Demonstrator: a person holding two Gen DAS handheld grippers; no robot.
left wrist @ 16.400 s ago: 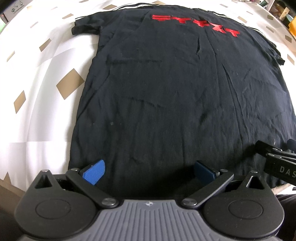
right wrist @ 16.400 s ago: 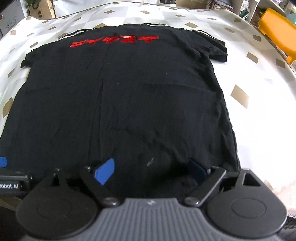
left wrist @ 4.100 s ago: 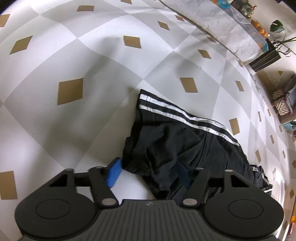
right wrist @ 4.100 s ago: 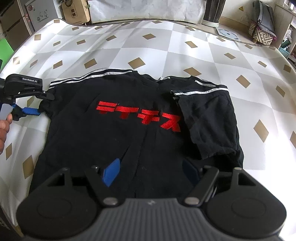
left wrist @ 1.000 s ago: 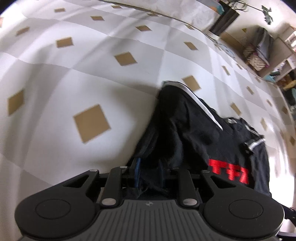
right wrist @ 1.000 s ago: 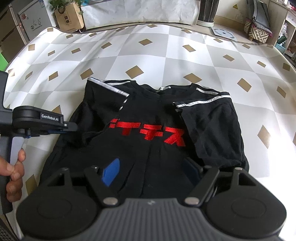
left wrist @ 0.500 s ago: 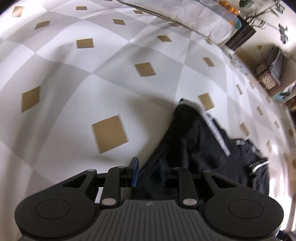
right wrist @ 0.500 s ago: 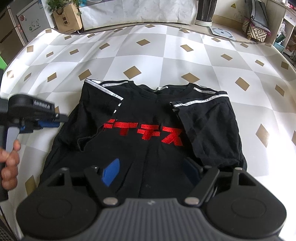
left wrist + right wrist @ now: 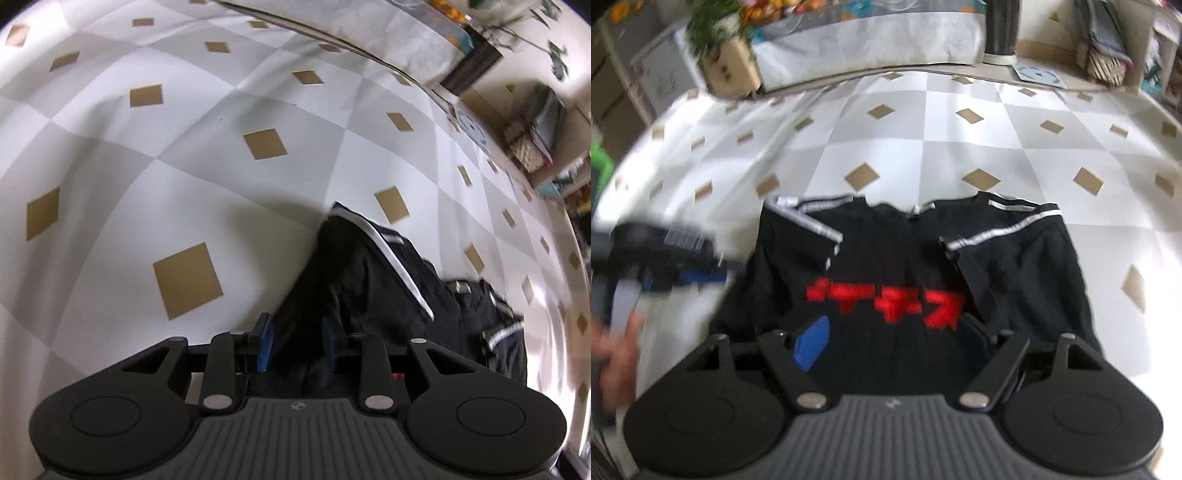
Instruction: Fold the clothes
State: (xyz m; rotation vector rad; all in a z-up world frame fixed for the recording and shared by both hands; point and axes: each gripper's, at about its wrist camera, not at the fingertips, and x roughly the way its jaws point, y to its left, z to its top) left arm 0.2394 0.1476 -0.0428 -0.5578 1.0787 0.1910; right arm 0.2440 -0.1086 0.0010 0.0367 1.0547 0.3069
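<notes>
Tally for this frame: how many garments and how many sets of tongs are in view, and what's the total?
Black T-shirt: 1
Tongs: 2, the left tongs with shirt fabric between the fingers, and the right tongs over the shirt
Total: 3

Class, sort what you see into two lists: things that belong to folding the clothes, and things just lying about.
Belongs to the job:
black T-shirt
left tool
right tool
checked cloth

Lying about:
cardboard box
patterned bag

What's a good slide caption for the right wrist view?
Open right claw over a black T-shirt, both sleeves folded in, left claw alongside.
</notes>
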